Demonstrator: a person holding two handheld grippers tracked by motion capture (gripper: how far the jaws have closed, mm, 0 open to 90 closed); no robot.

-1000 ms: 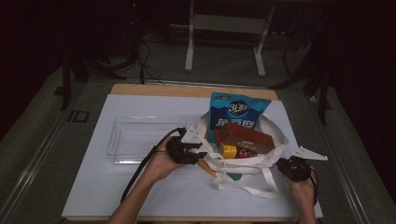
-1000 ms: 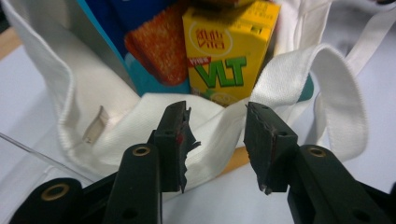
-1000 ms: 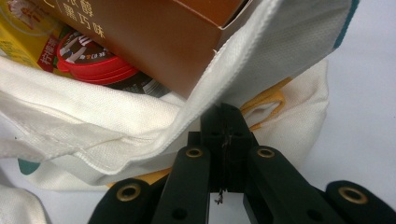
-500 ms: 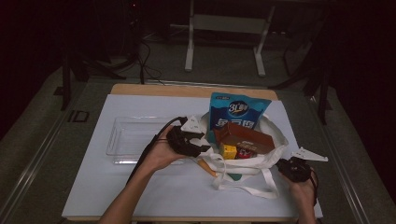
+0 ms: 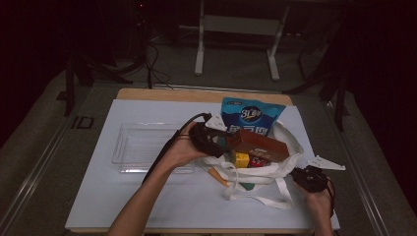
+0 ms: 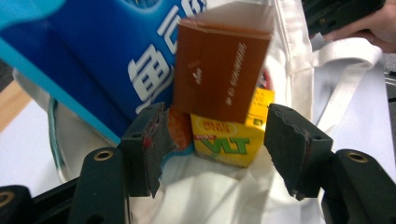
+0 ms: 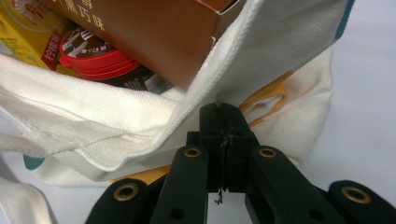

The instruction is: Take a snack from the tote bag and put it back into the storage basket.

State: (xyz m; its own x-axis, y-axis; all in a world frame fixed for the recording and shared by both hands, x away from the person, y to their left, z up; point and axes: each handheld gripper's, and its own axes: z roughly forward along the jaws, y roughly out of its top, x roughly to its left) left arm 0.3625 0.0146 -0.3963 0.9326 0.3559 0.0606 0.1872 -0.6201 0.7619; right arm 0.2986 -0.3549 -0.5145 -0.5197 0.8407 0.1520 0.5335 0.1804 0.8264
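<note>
The white canvas tote bag (image 5: pixel 275 169) sits on the white table mat (image 5: pixel 147 196), stuffed with a brown cardboard box (image 6: pixel 219 70), a yellow drink carton (image 6: pixel 229 137), a glossy blue snack bag (image 5: pixel 251 118) and a red-lidded tub (image 7: pixel 93 56). The right gripper (image 7: pixel 223 121) is pinched tight on the bag's woven rim. The left gripper (image 6: pixel 212 144) is spread wide around the carton. A clear plastic tray (image 5: pixel 142 145) sits beside the bag.
</note>
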